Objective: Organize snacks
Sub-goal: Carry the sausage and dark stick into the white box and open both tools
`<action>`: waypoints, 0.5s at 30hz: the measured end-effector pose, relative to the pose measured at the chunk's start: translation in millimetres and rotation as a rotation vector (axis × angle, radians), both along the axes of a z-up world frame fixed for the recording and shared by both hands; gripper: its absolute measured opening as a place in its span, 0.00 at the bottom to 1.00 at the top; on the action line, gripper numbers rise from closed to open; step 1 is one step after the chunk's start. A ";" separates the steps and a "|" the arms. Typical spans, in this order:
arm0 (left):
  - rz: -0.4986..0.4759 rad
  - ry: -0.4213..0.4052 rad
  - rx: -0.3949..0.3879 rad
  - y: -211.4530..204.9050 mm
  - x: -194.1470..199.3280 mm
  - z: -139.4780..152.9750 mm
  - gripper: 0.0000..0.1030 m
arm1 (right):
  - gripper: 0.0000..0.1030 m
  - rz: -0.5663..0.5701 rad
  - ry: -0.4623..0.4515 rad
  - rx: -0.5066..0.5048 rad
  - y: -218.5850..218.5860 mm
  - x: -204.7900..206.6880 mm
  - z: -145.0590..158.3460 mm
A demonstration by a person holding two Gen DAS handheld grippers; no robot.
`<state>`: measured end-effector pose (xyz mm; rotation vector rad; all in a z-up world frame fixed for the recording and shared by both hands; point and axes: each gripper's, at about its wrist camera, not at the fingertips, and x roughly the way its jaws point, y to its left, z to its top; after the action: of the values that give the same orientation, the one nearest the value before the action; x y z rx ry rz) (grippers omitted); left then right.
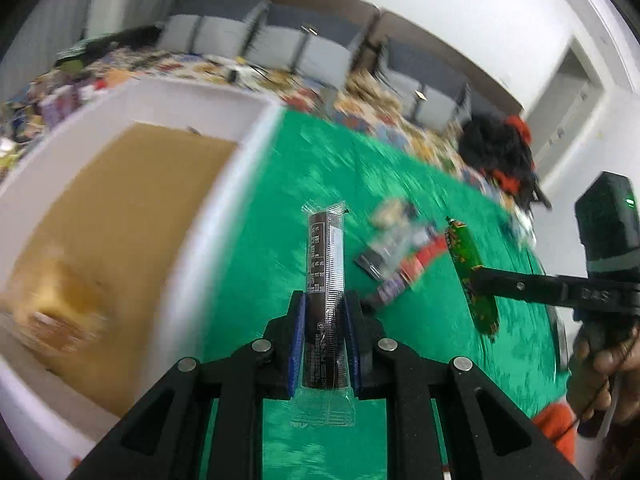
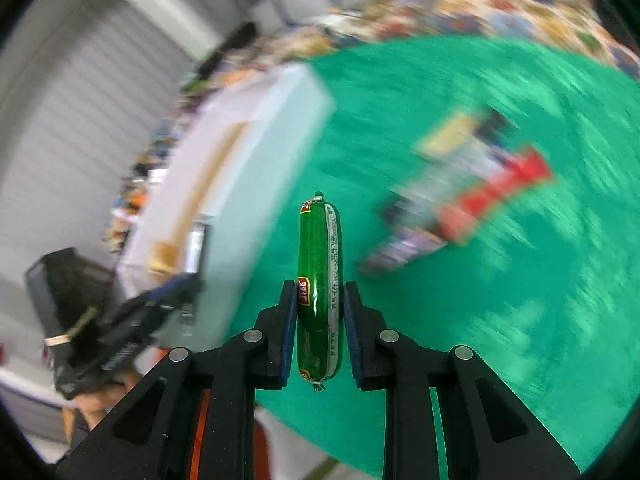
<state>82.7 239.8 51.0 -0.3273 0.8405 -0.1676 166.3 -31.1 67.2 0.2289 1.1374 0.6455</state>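
My left gripper [image 1: 325, 300] is shut on a long dark brown snack bar in a clear wrapper [image 1: 325, 264], held above the green tablecloth [image 1: 420, 184]. In the right wrist view my right gripper [image 2: 320, 292] is shut on a green sausage stick [image 2: 320, 256], also lifted over the cloth. The left wrist view shows that sausage stick [image 1: 466, 252] and the right gripper's fingers [image 1: 520, 286] at the right. A blurred pile of loose snack packets [image 1: 400, 252] lies on the cloth beyond both grippers. A white box with a brown cardboard floor [image 1: 120, 220] sits to the left.
A yellowish snack [image 1: 60, 312] lies inside the white box [image 2: 248, 152]. A person's hand [image 1: 608, 364] holds the right gripper's handle. Beyond the green cloth [image 2: 460, 320] lies a patterned cover strewn with items, a dark red-and-black object [image 1: 504, 156] and grey chairs [image 1: 320, 52].
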 end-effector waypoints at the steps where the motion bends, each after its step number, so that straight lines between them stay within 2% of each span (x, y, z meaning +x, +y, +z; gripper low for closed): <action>1: 0.037 -0.010 0.010 19.6 1.1 8.0 0.17 | 0.23 0.036 -0.019 0.026 25.5 1.3 12.5; 6: 0.189 -0.004 0.098 95.6 16.8 22.4 0.17 | 0.23 0.148 -0.105 0.067 127.4 3.5 45.0; 8: 0.235 0.009 0.138 115.2 24.7 23.8 0.18 | 0.23 0.164 -0.129 0.073 159.6 5.4 48.6; 9: 0.262 0.014 0.160 124.5 28.6 23.4 0.21 | 0.24 0.167 -0.133 0.080 174.3 8.1 48.0; 11: 0.294 0.017 0.191 142.5 31.4 22.3 0.47 | 0.29 0.172 -0.147 0.099 197.5 12.0 48.2; 12: 0.308 0.016 0.208 149.4 33.6 22.9 0.71 | 0.31 0.165 -0.161 0.097 202.2 13.1 48.2; 13: 0.322 0.008 0.223 153.1 32.6 23.6 0.80 | 0.34 0.150 -0.176 0.102 203.2 12.9 51.5; 15: 0.350 -0.023 0.255 158.2 25.8 27.4 0.81 | 0.37 0.111 -0.203 0.143 193.7 13.7 61.4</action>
<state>108.5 398.1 78.4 -0.2271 0.7598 0.2595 180.0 162.6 128.6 0.2178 0.9146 0.8313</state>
